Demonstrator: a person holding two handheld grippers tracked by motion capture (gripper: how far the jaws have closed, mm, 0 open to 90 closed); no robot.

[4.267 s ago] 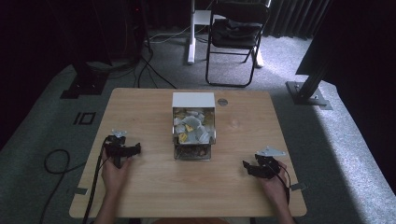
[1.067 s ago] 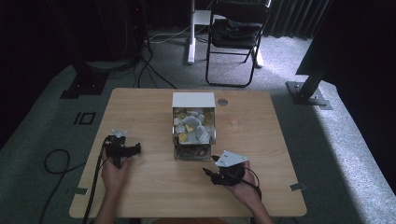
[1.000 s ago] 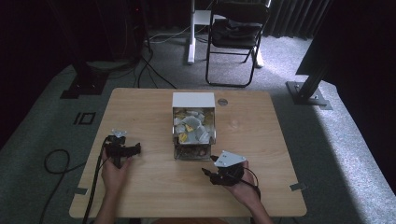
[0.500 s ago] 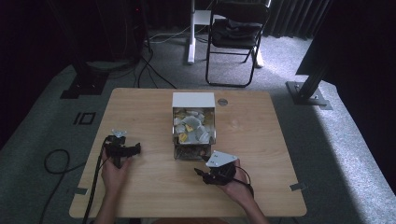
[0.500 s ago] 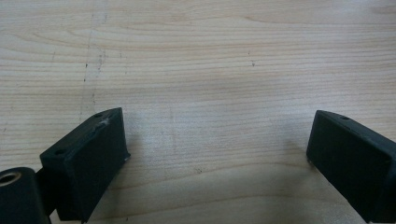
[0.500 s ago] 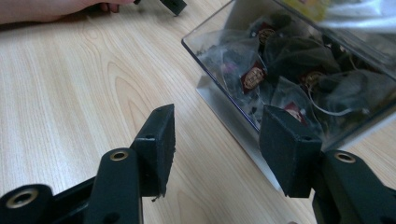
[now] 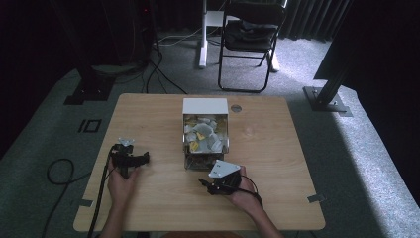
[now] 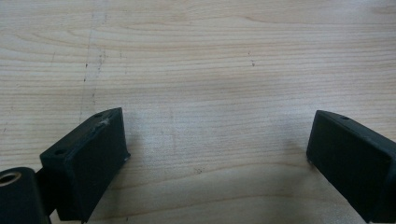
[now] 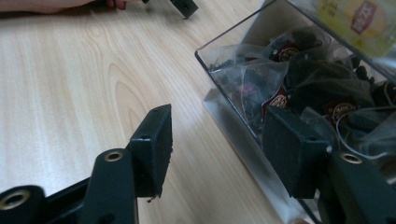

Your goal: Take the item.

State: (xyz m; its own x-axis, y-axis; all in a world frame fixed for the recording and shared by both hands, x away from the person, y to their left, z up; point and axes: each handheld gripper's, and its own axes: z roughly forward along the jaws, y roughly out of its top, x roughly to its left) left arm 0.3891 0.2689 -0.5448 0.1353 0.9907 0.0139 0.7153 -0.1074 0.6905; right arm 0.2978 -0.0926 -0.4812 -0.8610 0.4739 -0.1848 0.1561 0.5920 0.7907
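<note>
Box: clear box (image 7: 205,136) on desk (image 7: 277,148), white lid raised, heaped with tea bags (image 9: 299,79)
Left tongs (image 7: 130,159): gaped empty
Right tongs (image 7: 210,186): gaped empty beside box

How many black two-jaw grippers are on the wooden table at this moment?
2. The left black two-jaw gripper rests on the light wooden table at its left side. The right black two-jaw gripper is just in front of the clear box of tea bags.

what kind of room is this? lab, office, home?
Probably a lab or recording studio, not a home: a lone wooden table on grey carpet, dark curtains behind, a metal stand base beside it, loose floor cables.
</note>
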